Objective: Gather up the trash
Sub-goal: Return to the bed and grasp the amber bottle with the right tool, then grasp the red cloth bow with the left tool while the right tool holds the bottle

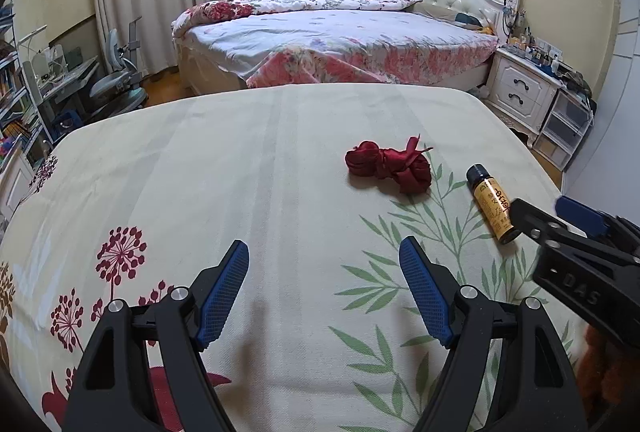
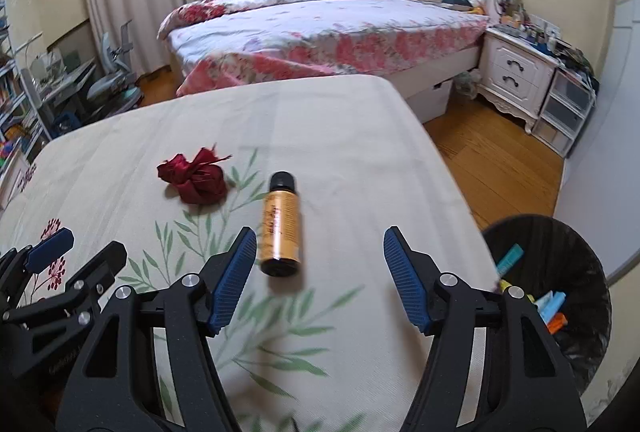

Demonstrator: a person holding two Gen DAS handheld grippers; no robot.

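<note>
A small amber bottle (image 2: 280, 228) with a black cap lies on the cloth-covered table (image 2: 320, 119); it also shows in the left wrist view (image 1: 494, 205). A crumpled red ribbon (image 1: 390, 169) lies to its left, also seen in the right wrist view (image 2: 194, 177). My right gripper (image 2: 320, 252) is open and empty, just short of the bottle's base. My left gripper (image 1: 324, 272) is open and empty, well short of the ribbon. The right gripper (image 1: 560, 216) shows at the right edge of the left wrist view.
A black-lined trash bin (image 2: 588, 252) holding several colourful scraps stands on the wood floor beside the table's right edge. A bed (image 2: 320, 27), a white nightstand (image 2: 516, 71) and a desk with a chair (image 2: 100, 83) stand beyond the table.
</note>
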